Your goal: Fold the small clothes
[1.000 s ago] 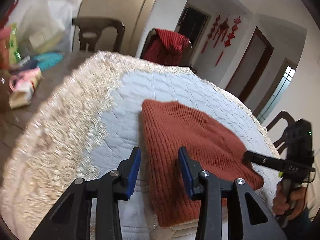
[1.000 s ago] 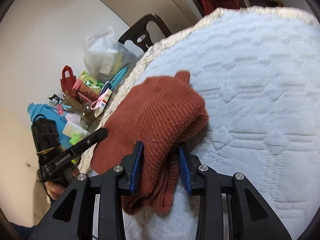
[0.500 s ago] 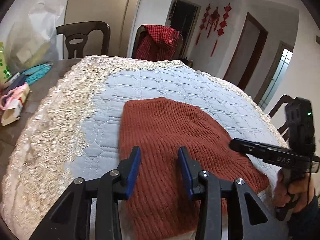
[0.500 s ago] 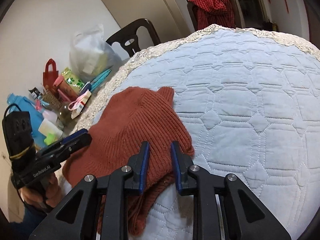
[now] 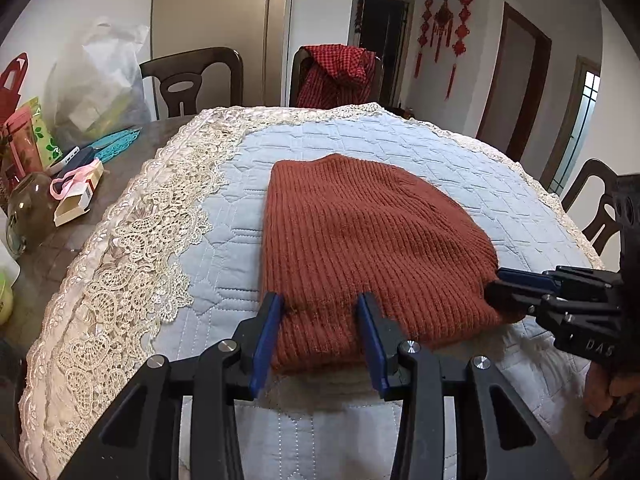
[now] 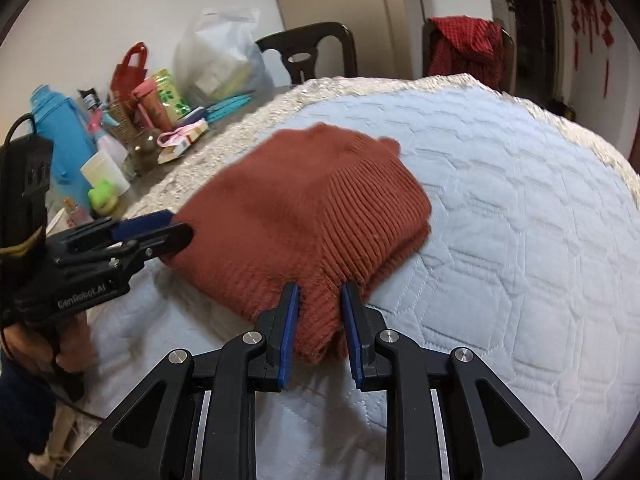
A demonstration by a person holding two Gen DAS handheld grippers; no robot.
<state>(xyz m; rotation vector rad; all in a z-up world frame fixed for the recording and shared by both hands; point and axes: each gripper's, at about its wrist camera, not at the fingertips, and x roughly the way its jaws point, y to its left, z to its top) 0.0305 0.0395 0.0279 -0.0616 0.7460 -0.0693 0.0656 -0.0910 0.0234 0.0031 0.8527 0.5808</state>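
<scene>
A: Where is the rust-red knit garment [image 5: 360,240] lying?

B: Folded flat on the quilted blue cover [image 5: 224,240] of the bench, lace trim [image 5: 132,240] off to its left. In the left wrist view its long axis runs from the near edge away toward the chairs, ribs following that line, the far end narrower and rounded.

A: And the left claw [image 5: 320,320]?

B: Its blue pads sit spread either side of the garment's near-left corner, fabric between them but not pinched: released.

A: The right claw [image 6: 318,312]?

B: Clenched on a bunched fold of the garment's near edge, knit squeezed between the pads. In the left wrist view it sits at the near-right corner [image 5: 516,284].

A: What differs from half a second ago?

B: The garment has been drawn nearer both cameras and sits squarer. The right claw's pads, nearly together then, now stand a little wider around a thicker wad. The left claw's spread matches what it was.

A: Anything else?

B: Bottles and bags [image 6: 120,120] clutter the bench's left end.
</scene>
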